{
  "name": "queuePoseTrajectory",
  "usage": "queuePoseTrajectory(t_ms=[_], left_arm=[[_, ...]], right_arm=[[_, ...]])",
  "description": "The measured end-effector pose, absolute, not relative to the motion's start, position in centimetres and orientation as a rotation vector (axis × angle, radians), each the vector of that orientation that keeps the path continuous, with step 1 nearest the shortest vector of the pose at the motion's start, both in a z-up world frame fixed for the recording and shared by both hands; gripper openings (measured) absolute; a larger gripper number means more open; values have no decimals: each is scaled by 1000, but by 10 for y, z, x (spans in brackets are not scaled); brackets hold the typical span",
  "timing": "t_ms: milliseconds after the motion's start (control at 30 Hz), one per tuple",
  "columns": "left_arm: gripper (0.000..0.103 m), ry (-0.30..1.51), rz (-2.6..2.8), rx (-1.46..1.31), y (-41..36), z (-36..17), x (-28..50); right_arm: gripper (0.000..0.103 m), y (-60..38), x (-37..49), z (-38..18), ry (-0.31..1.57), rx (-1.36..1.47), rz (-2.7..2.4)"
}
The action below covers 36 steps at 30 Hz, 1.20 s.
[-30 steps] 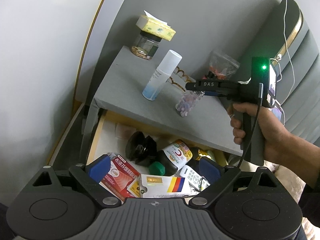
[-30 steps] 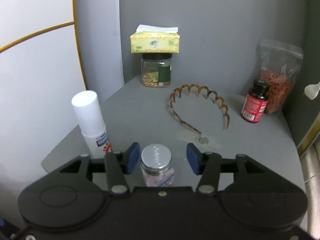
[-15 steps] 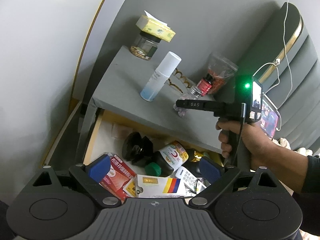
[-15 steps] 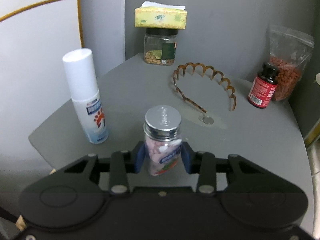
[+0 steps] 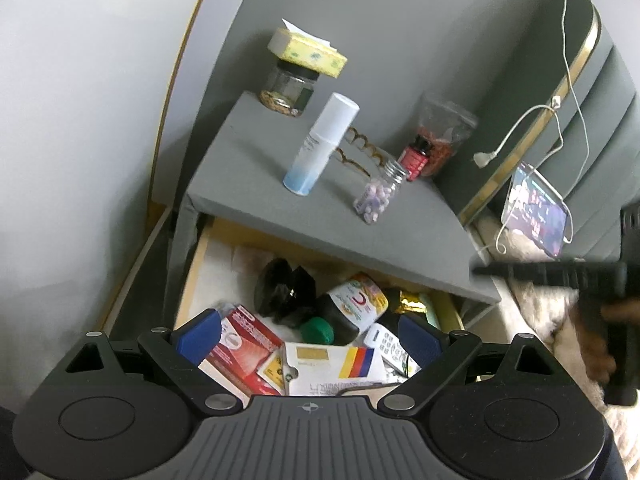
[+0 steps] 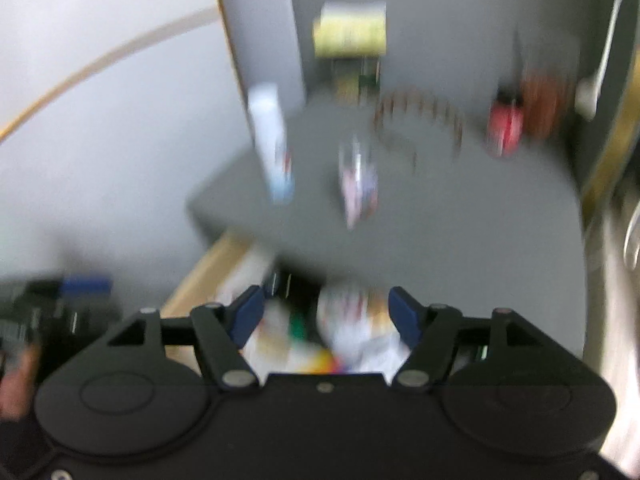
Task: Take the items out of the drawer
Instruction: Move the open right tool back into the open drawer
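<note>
The open drawer (image 5: 192, 276) under the grey nightstand top (image 5: 280, 208) holds a red box (image 5: 244, 344), a white card box with a yellow-blue-red stripe (image 5: 332, 364), a vitamin bottle with a green cap (image 5: 352, 308), a black object (image 5: 284, 292) and a remote (image 5: 384, 340). My left gripper (image 5: 308, 336) hangs open over these items. My right gripper (image 6: 326, 316) is open and empty above the drawer's front; its view is blurred. The small jar of pink pills (image 5: 378, 194) stands on the nightstand top, also in the right wrist view (image 6: 358, 180).
On the nightstand stand a white spray bottle (image 5: 322, 144), a glass jar with a tissue pack on it (image 5: 290, 84), a brown hairband (image 5: 360, 152), a red supplement bottle (image 5: 416, 156) and a bag of red bits (image 5: 444, 132). A phone (image 5: 536, 212) and cables lie at the right.
My right gripper let go of the pill jar on the nightstand top, opened, and pulled back and down toward the drawer. The left gripper stayed open over the drawer.
</note>
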<state>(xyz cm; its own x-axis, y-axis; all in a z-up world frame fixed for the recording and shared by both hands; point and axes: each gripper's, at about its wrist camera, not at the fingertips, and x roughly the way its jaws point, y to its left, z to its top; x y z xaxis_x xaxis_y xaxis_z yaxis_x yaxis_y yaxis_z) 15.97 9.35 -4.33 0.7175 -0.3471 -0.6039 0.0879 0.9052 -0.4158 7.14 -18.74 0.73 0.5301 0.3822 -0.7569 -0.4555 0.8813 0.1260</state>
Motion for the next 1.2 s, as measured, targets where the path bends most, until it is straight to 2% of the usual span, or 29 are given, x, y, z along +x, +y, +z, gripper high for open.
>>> queuePoseTrajectory(t_ms=[133, 300, 467, 633, 733, 767, 833, 1033, 1200], left_arm=[[93, 739, -254, -342, 84, -44, 162], [93, 760, -241, -317, 84, -47, 164], [93, 760, -237, -354, 93, -47, 165], [93, 774, -241, -407, 97, -48, 171], [93, 780, -251, -409, 96, -48, 173], [93, 782, -254, -409, 96, -49, 173], [93, 783, -259, -412, 95, -49, 173], [93, 797, -265, -413, 92, -51, 177], [93, 803, -262, -405, 89, -52, 177]], right_arm=[[66, -204, 83, -50, 1079, -109, 549], [66, -193, 104, -81, 1138, -224, 696], [66, -166, 127, -106, 1272, -374, 851], [65, -163, 136, -139, 1393, -407, 888], [46, -163, 131, -148, 1439, -411, 933], [37, -163, 129, -148, 1444, -420, 947], [28, -164, 125, -146, 1445, -429, 992], [33, -156, 116, -149, 1420, -473, 1025], [29, -143, 112, -153, 1400, -456, 1042]])
